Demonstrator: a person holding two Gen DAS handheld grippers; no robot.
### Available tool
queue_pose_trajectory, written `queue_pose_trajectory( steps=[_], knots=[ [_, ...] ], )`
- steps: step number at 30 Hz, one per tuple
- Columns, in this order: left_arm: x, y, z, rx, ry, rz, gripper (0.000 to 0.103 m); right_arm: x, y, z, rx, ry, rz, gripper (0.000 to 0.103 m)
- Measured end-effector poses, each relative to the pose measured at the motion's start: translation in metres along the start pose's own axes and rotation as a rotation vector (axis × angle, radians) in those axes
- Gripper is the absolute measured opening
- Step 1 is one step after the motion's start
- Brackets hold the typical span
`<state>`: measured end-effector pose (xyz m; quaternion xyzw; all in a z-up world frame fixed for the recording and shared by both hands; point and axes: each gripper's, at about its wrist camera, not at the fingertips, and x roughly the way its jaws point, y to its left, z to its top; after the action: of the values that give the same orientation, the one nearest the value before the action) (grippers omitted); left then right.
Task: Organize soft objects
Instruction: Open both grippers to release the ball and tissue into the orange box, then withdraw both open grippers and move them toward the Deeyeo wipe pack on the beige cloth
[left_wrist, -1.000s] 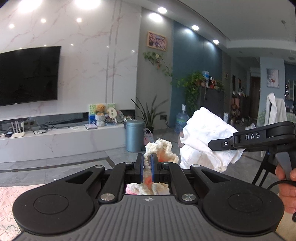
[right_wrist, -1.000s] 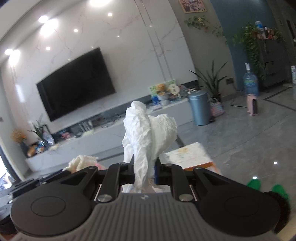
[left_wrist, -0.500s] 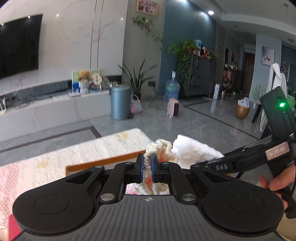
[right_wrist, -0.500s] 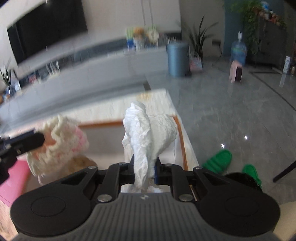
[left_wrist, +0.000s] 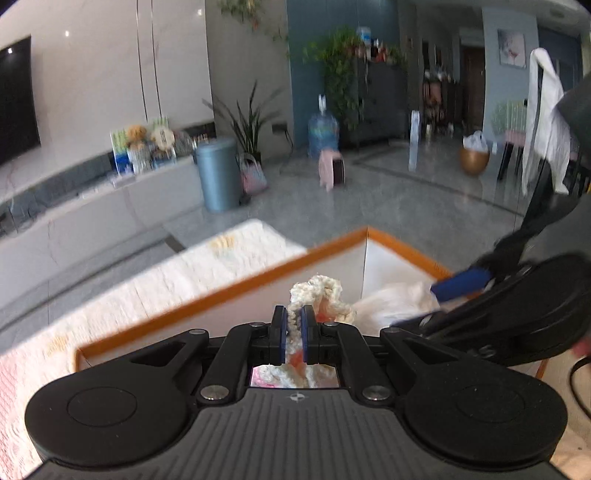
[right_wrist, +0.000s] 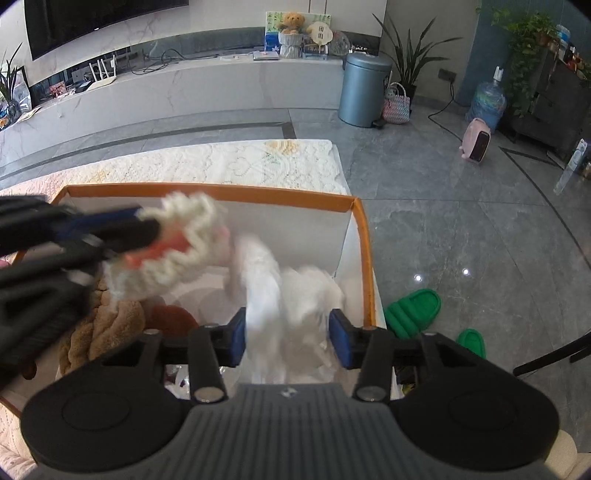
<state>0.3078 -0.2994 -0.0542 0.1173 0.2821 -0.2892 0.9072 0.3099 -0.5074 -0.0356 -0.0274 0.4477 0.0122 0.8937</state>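
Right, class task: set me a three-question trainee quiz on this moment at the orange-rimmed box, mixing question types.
1. True or false: the left gripper is shut on the knitted cream item.
2. What lies between the right gripper's pads: A white cloth, B green slipper, C bin?
3. What colour is the box rim?

Key: 1 true; 2 A, with the jaws just opening, pads clear of it; 3 orange.

— How is the box (right_wrist: 364, 236) placed?
— It is set on the cloth-covered table (right_wrist: 236, 162), at the table's right end, with floor beyond.

— What is found inside?
— A crumpled cloth (right_wrist: 295, 291) is seen by the right wall, a plush item (right_wrist: 107, 328) at the left. A knitted piece (right_wrist: 177, 251) is held above them.

— And behind?
— A long cabinet (right_wrist: 207, 88) is seen along the wall, with a bin (right_wrist: 364, 88) at its right end.
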Motion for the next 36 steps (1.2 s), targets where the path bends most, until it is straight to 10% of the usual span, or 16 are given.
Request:
queue_pose_trajectory(
  steps=[10,17,36],
  knots=[
    [-0.015,0.023,-0.002,-0.176,0.056,-0.115,0.039,-0.018,0.006,-0.001,-0.012,-0.016,0.009,0.051],
    [-0.052,0.025,0.004,-0.162,0.021,-0.093,0.039,-0.041,0.020,-0.005,-0.023,-0.028,0.004,0.054],
    [-0.240,0.024,-0.076,-0.178,-0.286,0.260,0.053,-0.136,0.137,-0.107,0.284,-0.296,0.237,0.078]
  ],
)
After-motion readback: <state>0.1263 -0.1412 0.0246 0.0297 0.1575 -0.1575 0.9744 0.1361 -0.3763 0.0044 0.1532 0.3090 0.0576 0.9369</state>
